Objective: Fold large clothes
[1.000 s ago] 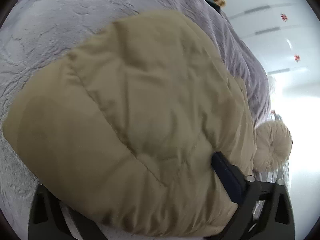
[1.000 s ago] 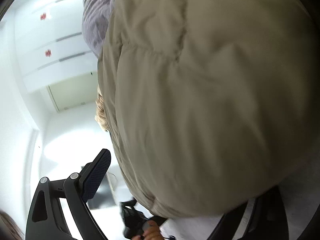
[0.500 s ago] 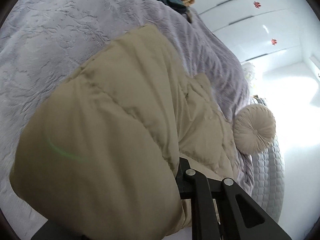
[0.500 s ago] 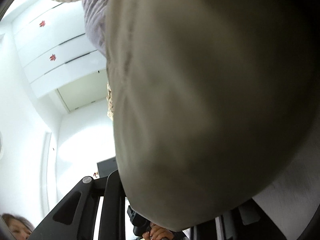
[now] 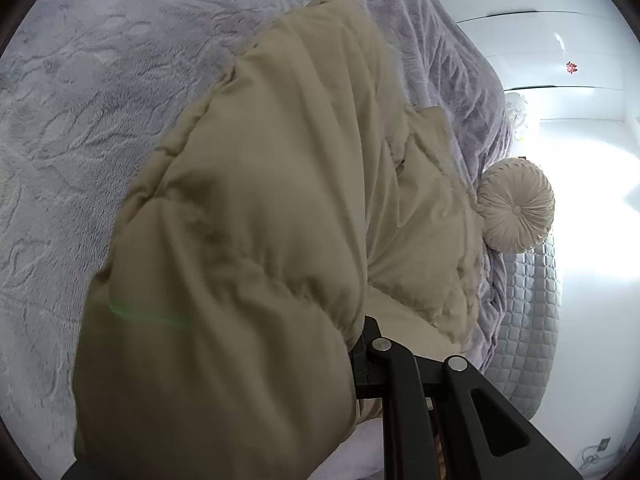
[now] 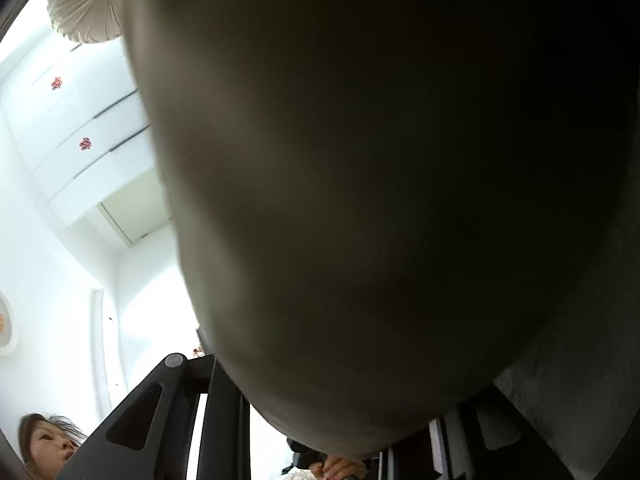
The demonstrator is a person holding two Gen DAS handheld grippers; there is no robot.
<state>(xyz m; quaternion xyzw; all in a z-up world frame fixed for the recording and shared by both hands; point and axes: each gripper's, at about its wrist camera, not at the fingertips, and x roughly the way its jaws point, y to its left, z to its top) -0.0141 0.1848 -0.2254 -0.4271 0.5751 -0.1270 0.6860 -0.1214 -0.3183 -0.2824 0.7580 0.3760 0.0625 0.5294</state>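
Left view: left tongs (image 5: pixel 360 364) pinching beige jacket (image 5: pixel 248 208) over bedspread (image 5: pixel 100 100). Right view: right tongs (image 6: pixel 340 420) opening slightly, jacket between.

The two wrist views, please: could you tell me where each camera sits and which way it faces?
Left wrist: rides the left hand-held gripper, looking down over the puffy beige quilted jacket on the lilac plush bedspread; black fingers show, closed on the jacket.
Right wrist: rides the right hand-held gripper, facing the jacket close up; black fingers show, jaws opening slightly.
Shared: jacket, round cream pleated cushion, white wardrobe.
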